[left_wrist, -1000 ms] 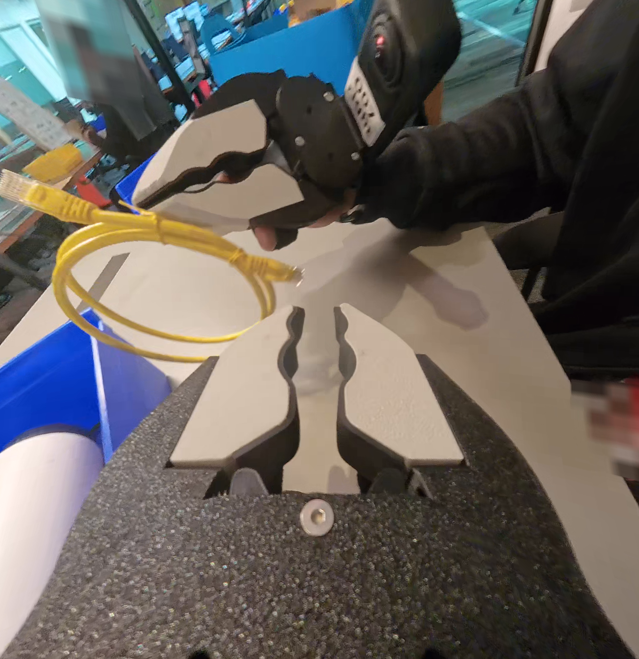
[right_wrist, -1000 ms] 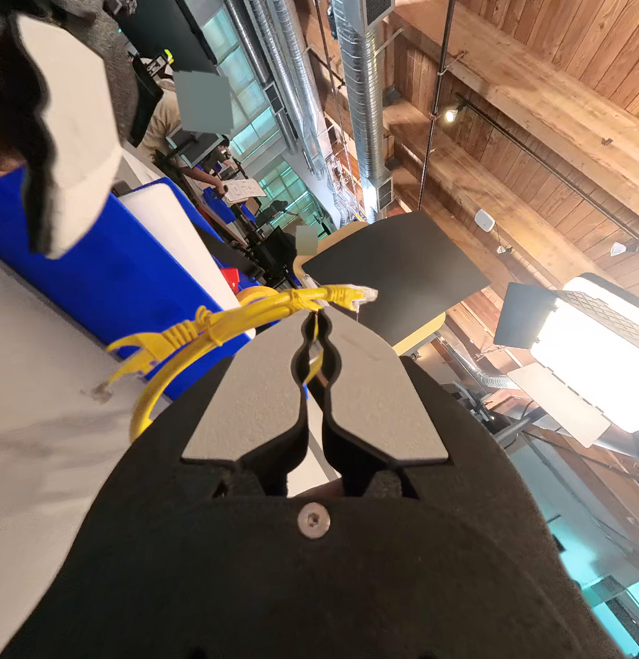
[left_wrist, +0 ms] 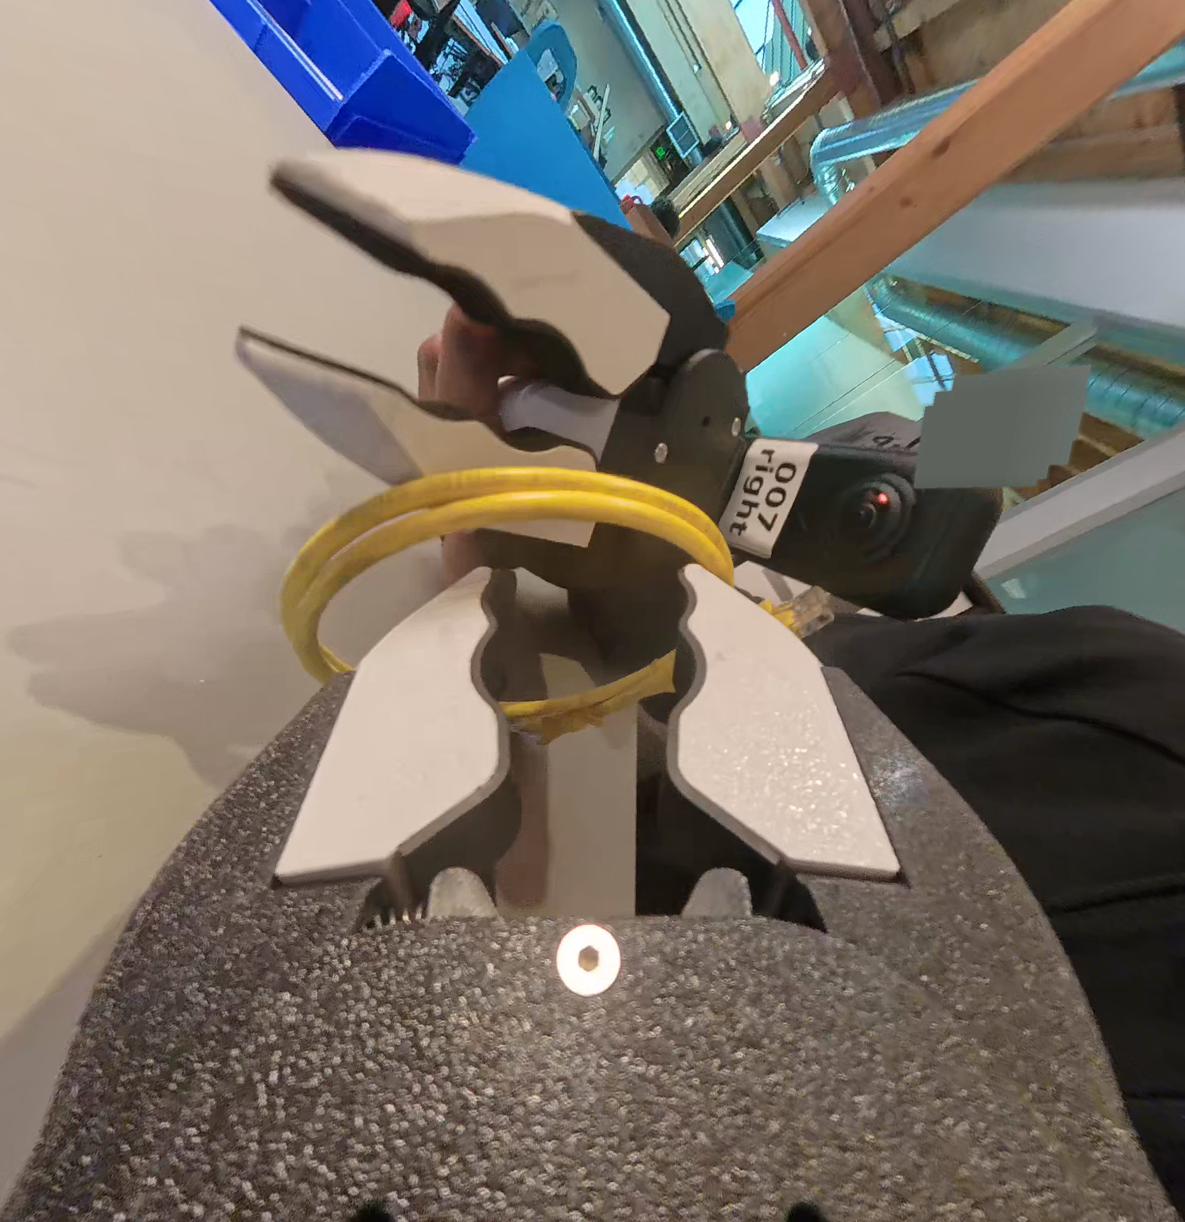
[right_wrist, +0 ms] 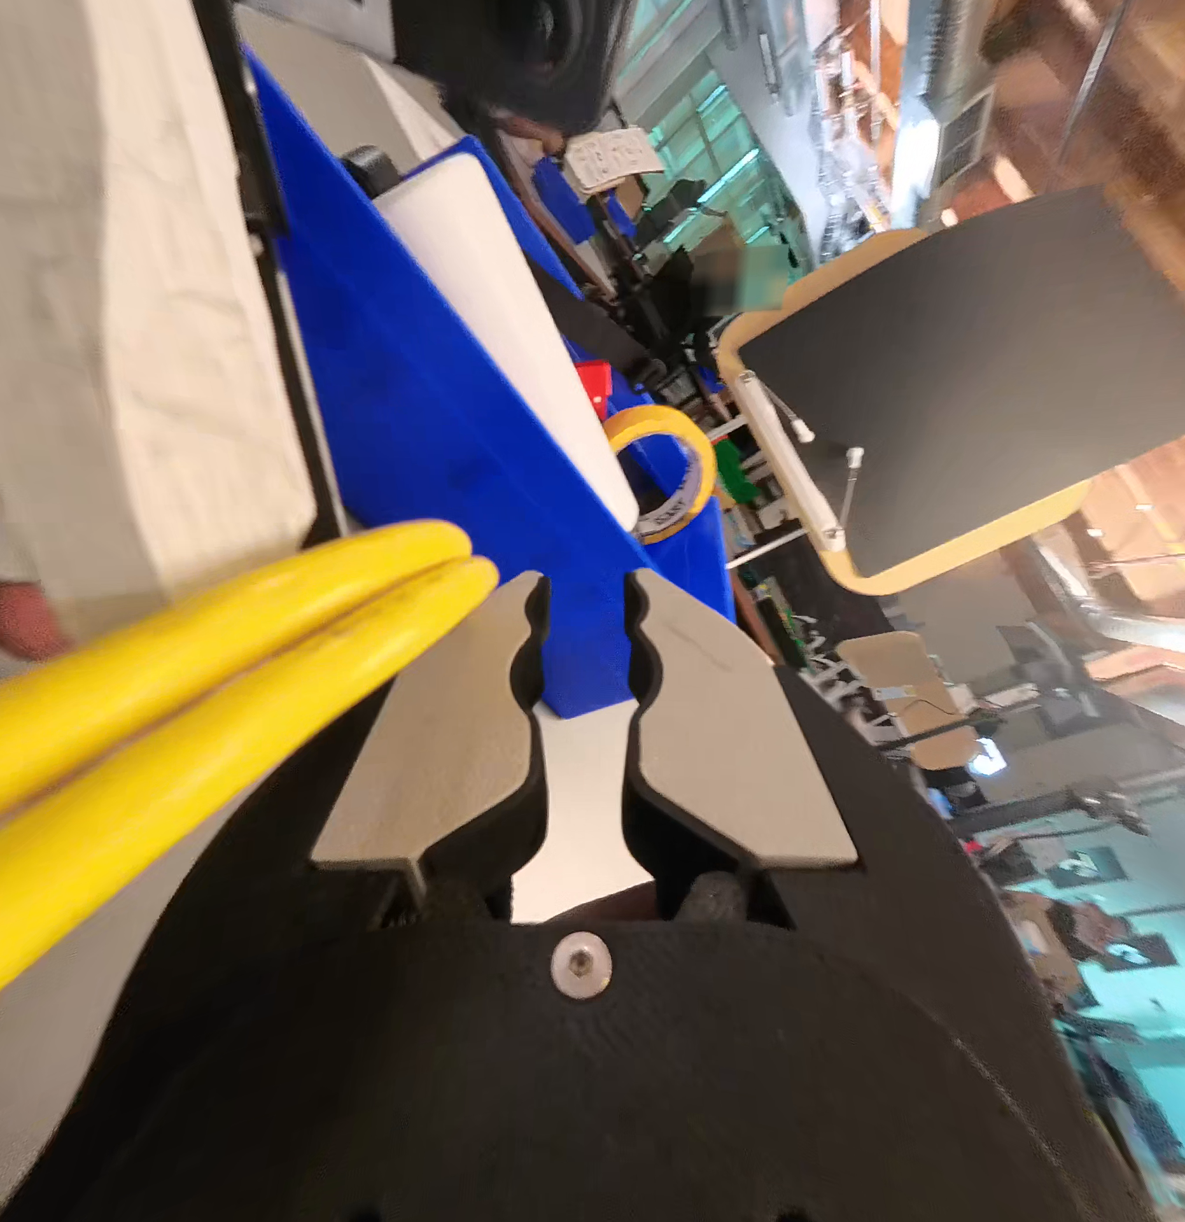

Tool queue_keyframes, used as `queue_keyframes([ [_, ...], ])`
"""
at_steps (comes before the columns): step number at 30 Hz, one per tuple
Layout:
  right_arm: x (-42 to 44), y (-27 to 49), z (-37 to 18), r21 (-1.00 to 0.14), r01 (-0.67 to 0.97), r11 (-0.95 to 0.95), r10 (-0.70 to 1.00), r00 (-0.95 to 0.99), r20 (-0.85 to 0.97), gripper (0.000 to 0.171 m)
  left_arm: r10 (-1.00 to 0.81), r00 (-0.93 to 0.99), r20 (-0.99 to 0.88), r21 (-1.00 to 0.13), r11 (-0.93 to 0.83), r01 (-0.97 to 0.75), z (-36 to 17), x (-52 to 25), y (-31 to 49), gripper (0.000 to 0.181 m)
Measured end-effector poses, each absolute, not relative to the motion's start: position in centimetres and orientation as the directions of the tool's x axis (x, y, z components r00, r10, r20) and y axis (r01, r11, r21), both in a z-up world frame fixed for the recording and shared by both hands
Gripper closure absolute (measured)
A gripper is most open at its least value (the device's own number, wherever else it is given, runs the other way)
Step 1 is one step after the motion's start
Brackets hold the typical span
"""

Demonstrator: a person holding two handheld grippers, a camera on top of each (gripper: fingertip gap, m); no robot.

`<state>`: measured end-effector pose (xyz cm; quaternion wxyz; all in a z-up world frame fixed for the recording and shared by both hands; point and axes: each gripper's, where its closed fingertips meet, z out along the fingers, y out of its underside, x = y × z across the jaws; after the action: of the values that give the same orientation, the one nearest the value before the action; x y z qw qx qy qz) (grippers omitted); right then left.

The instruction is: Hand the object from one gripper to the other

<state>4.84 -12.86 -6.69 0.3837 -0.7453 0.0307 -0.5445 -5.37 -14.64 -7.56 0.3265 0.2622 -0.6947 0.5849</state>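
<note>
Pale grey surface point(left_wrist: 114, 330) fills the left of the left wrist view, with one blue bin point(left_wrist: 365, 73) at its far edge and a workshop of timber beams and ducting behind.

Left wrist view: the left gripper point(left_wrist: 586, 595) is seen with its two fingers spread apart; one coiled yellow cable point(left_wrist: 510, 489) passes between them. A taped section of the coil lies in the gap near the finger bases, though contact with either finger cannot be made out. One clear connector point(left_wrist: 805, 608) shows just beside the right-hand finger. The right gripper point(left_wrist: 266, 264) is held close ahead, crossing the view and blocking part of the surface; its fingers are parted and nothing is clamped. The top of the coil runs across its lower finger. A black sleeve point(left_wrist: 1006, 760) occupies the lower right.

Right wrist view: the right gripper point(right_wrist: 583, 588) is shown with a clear gap between its fingers and nothing in that gap. Two yellow cable point(right_wrist: 213, 661) strands cross the lower left, ending against the outer side of the left-hand finger. Behind are one blue bin point(right_wrist: 411, 430), one white roll point(right_wrist: 497, 317), one ring of yellow tape point(right_wrist: 669, 469) and one black panel point(right_wrist: 973, 370). The image is motion-blurred.
</note>
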Motion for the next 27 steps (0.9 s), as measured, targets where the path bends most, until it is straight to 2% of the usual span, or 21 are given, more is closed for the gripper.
queue_keyframes([
  [5,5.2,-13.2,-3.9,-0.529,0.406,-0.745,-0.468,0.247,0.849,0.147,0.092,-0.615,0.783,-0.620,0.192,-0.761,-6.9,-6.3,-14.7,0.133],
  [9,5.9,-13.0,-4.0,-0.461,0.385,-0.800,-0.409,0.214,0.887,0.144,0.255,-0.573,0.779,-0.624,0.224,-0.748,-5.4,-8.6,-14.7,0.128],
  [13,5.9,-12.5,-3.5,-0.516,0.387,-0.764,-0.451,0.251,0.856,0.144,0.315,-0.554,0.771,-0.614,0.131,-0.779,-3.7,-7.8,-14.3,0.126],
  [16,5.7,-12.6,-2.8,-0.502,0.402,-0.766,-0.451,0.221,0.865,0.143,0.299,-0.583,0.755,-0.620,0.040,-0.783,-2.8,-6.2,-13.8,0.125],
  [19,5.7,-13.2,-2.6,-0.512,0.391,-0.765,-0.461,0.223,0.859,0.143,0.276,-0.618,0.736,-0.635,-0.036,-0.772,-2.1,-5.0,-13.2,0.154],
  [20,5.7,-13.5,-2.7,-0.527,0.383,-0.759,-0.469,0.240,0.850,0.143,0.263,-0.637,0.724,-0.650,-0.050,-0.759,-1.9,-4.7,-13.0,0.164],
  [23,5.4,-14.2,-4.0,-0.626,0.335,-0.704,-0.505,0.384,0.773,0.143,0.201,-0.728,0.656,-0.739,-0.028,-0.674,-1.7,-4.8,-12.7,0.177],
  [25,4.8,-14.1,-5.7,-0.740,0.258,-0.621,-0.529,0.558,0.639,0.145,0.169,-0.823,0.542,-0.836,0.013,-0.548,-1.6,-5.3,-12.6,0.177],
  [27,3.5,-13.3,-7.4,-0.856,0.137,-0.498,-0.511,0.752,0.417,0.144,0.160,-0.912,0.378,-0.926,0.081,-0.369,-2.0,-6.3,-12.5,0.178],
])
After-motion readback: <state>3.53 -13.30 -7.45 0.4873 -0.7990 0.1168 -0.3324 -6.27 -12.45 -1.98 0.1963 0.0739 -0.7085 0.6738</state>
